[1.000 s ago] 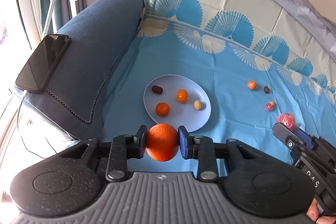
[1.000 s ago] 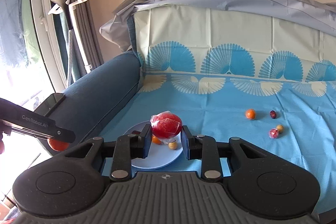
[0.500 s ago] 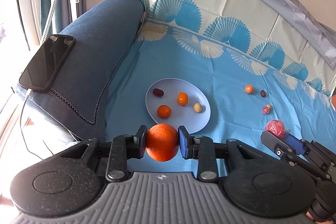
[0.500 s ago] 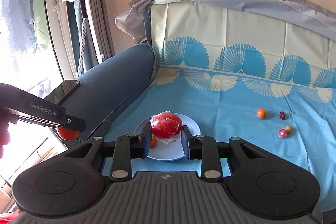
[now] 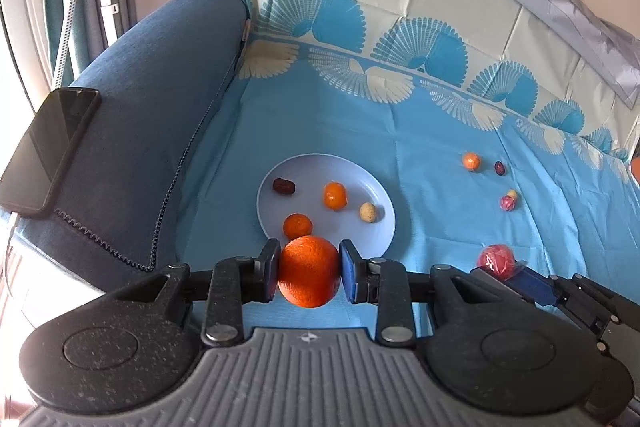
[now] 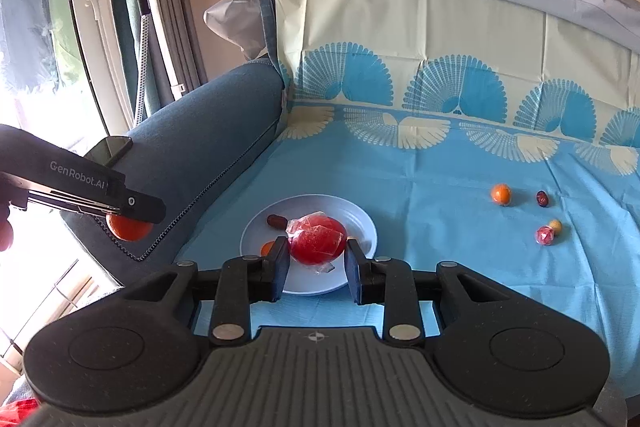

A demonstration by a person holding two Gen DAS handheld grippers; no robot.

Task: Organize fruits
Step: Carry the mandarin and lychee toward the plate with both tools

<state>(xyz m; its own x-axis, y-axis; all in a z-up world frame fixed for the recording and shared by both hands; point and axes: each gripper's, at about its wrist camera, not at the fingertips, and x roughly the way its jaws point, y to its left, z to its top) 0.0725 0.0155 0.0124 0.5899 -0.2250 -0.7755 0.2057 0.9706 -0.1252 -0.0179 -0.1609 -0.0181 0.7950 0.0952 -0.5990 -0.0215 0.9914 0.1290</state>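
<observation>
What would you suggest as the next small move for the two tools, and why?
Probably ease the left tool forward over the plate and lower its orange. Both tools are loaded, the right tool with a wrapped red fruit, and the plate shows bare space.

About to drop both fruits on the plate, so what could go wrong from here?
1. The plate already holds four small fruits; the big orange in the left gripper could knock one, such as the small orange, off.
2. The wrapped red fruit in the right gripper has loose plastic that might snag on the fingers.
3. Both grippers head for one plate and may collide.
</observation>
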